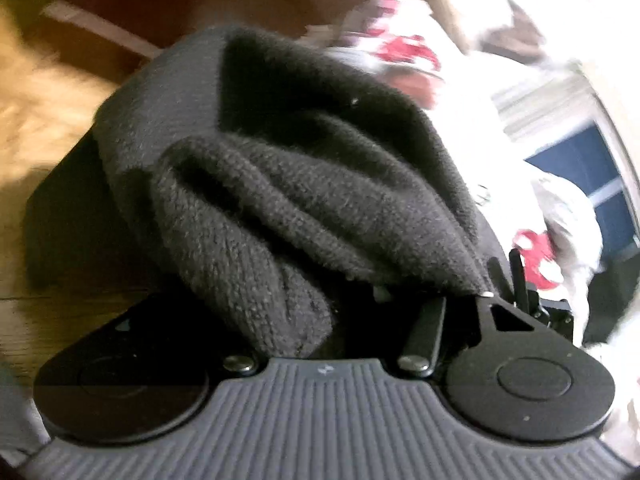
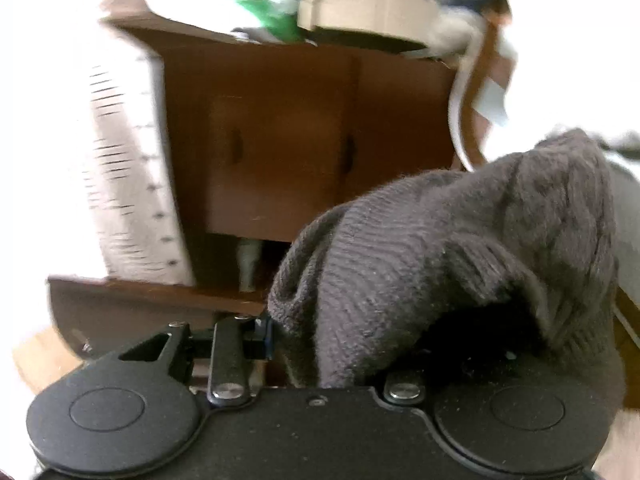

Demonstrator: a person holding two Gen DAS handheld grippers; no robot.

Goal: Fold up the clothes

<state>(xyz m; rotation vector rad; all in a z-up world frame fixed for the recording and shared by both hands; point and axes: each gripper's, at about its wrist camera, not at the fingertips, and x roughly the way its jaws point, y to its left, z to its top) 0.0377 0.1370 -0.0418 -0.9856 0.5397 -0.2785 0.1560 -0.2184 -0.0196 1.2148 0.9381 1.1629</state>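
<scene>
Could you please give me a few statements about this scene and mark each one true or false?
1. The dark grey knitted garment is bunched over the left gripper. True.
2. The knitted garment in the right wrist view is bright green. False: it is dark grey.
3. A brown wooden cabinet stands ahead of the right gripper. True.
4. The white fabric with red flowers lies between the left gripper's fingers. False: it lies beyond, in the background.
5. The cabinet's top is bare. False: a beige box and other clutter sit on it.
</scene>
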